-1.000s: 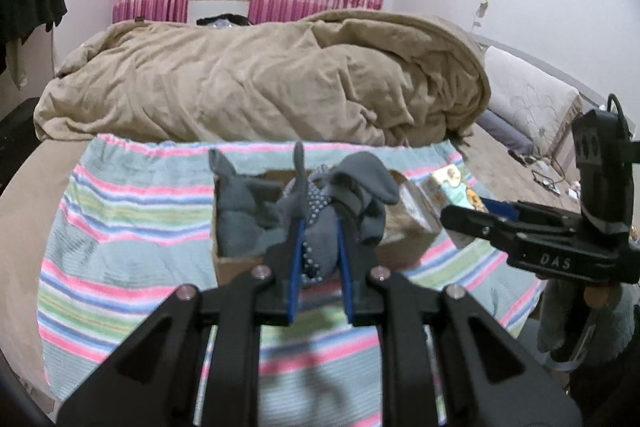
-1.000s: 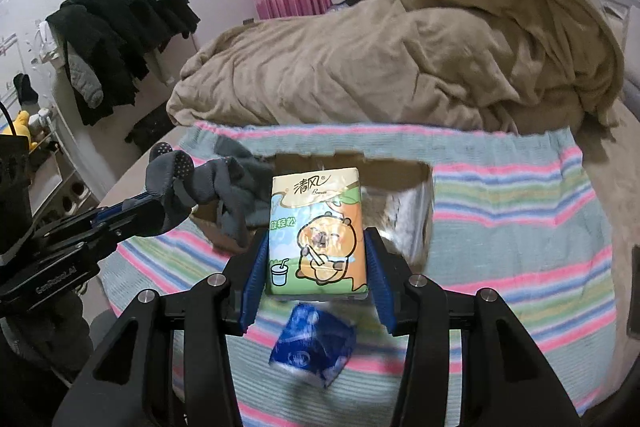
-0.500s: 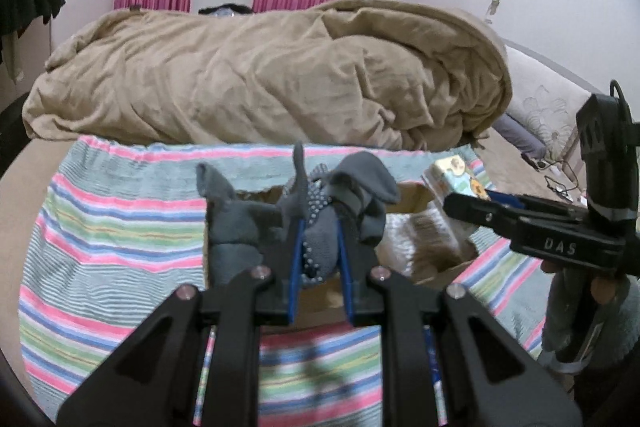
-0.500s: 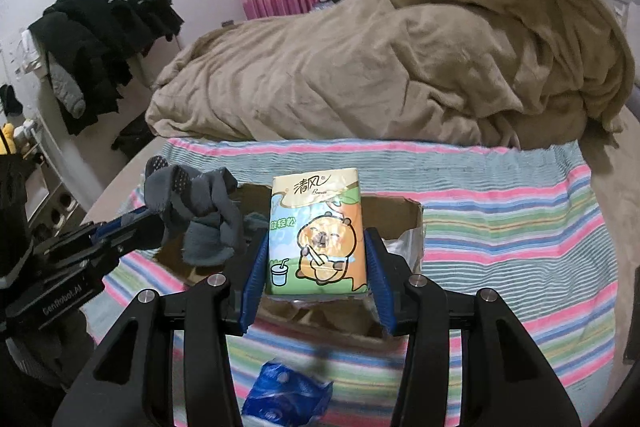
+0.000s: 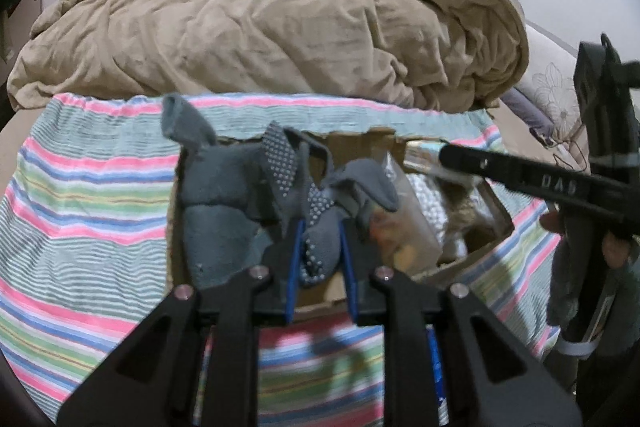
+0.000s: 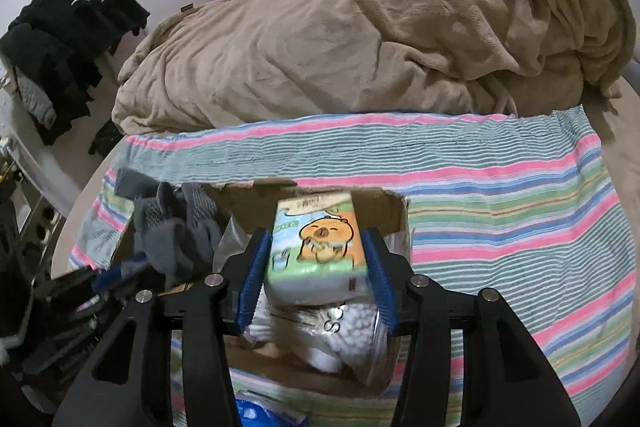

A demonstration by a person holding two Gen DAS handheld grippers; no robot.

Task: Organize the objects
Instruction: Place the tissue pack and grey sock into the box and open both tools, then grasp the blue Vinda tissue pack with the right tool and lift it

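Observation:
An open cardboard box [image 5: 360, 143] [image 6: 384, 207] sits on a striped towel on the bed. My left gripper [image 5: 319, 259] is shut on a grey sock with grip dots [image 5: 320, 227] and holds it over the box's left half, where more grey socks [image 5: 216, 211] lie. My right gripper [image 6: 316, 279] holds a tissue pack with a cartoon bear [image 6: 318, 243] over the box's right half, above a clear bag of cotton swabs [image 6: 352, 327]. The right gripper shows at the right in the left wrist view [image 5: 444, 155].
A big tan duvet [image 5: 280, 27] is heaped behind the box. The striped towel [image 6: 500, 195] spreads around the box. A blue wrapped item [image 6: 260, 411] lies on the towel near the front edge. Dark clothes [image 6: 64, 35] hang at the left.
Both grippers have moved forward and down over the box with their loads. The tissue pack now tilts down into the box's right half; the sock hangs over the left half.

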